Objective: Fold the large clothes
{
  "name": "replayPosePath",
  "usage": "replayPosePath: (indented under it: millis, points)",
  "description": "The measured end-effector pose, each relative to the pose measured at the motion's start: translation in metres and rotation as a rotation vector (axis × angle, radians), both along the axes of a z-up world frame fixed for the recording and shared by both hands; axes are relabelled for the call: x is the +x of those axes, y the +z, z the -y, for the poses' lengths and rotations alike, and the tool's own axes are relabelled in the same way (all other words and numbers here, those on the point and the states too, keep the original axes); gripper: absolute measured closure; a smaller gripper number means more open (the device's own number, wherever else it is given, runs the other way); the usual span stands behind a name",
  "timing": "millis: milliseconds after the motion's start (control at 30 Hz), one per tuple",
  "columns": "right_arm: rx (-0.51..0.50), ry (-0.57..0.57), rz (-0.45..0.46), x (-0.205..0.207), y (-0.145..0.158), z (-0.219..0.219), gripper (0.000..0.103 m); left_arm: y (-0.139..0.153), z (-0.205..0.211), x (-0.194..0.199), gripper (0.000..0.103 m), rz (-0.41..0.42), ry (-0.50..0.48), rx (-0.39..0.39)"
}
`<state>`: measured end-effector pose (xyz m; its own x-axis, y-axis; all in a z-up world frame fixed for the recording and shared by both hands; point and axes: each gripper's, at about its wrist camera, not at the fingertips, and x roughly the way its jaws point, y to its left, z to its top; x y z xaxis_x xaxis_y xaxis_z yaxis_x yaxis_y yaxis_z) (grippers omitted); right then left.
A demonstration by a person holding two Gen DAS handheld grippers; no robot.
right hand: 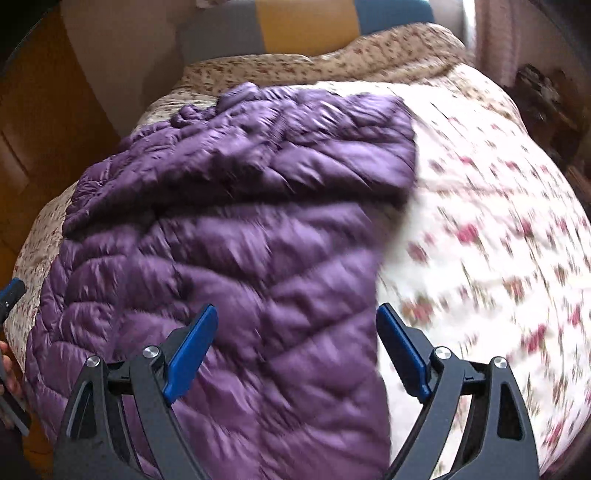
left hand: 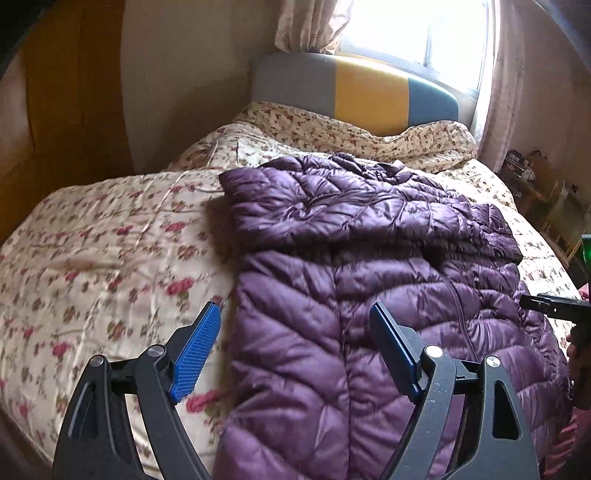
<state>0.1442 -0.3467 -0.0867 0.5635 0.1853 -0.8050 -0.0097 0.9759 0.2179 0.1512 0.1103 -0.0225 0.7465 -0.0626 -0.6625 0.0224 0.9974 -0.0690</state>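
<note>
A purple quilted down jacket (left hand: pixel 369 266) lies lengthwise on the floral bedspread, its upper part and sleeves folded across the body. My left gripper (left hand: pixel 295 314) hovers open above the jacket's lower left edge, with nothing between its blue pads. In the right wrist view the same jacket (right hand: pixel 236 229) fills the left and middle, blurred. My right gripper (right hand: pixel 297 317) hangs open over the jacket's lower right edge and holds nothing. The other gripper shows as a dark tip (left hand: pixel 550 306) at the right edge of the left wrist view and a blue tip (right hand: pixel 11 291) at the left edge of the right wrist view.
The bedspread (left hand: pixel 110 258) stretches left of the jacket, and also to the right (right hand: pixel 498 240). A grey, yellow and blue headboard (left hand: pixel 369 96) stands below a bright window (left hand: pixel 413 33) with curtains. A wooden wardrobe (left hand: pixel 55 110) is at the left; cluttered shelves (left hand: pixel 535 177) at the right.
</note>
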Motion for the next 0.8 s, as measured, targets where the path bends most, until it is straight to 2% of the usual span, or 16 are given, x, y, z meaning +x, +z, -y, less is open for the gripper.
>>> replayPosePath:
  millis: [200, 367, 533, 667, 800]
  points:
    - [-0.006, -0.026, -0.015, -0.027, -0.007, 0.011, 0.016, -0.007, -0.005, -0.016, 0.021, -0.017, 0.005, -0.012]
    - [-0.001, -0.039, -0.033, -0.052, -0.005, 0.031, 0.015, -0.023, -0.016, -0.036, 0.021, -0.067, -0.009, -0.052]
    - [0.066, -0.024, -0.075, -0.086, -0.011, 0.051, 0.015, -0.043, -0.036, -0.06, 0.021, -0.141, -0.02, -0.172]
    - [0.147, 0.004, -0.108, -0.111, -0.017, 0.055, 0.015, -0.057, -0.048, -0.082, 0.027, -0.183, -0.01, -0.283]
    - [0.18, 0.066, -0.117, -0.133, -0.02, 0.046, 0.023, -0.064, -0.052, -0.102, 0.027, -0.191, -0.016, -0.35]
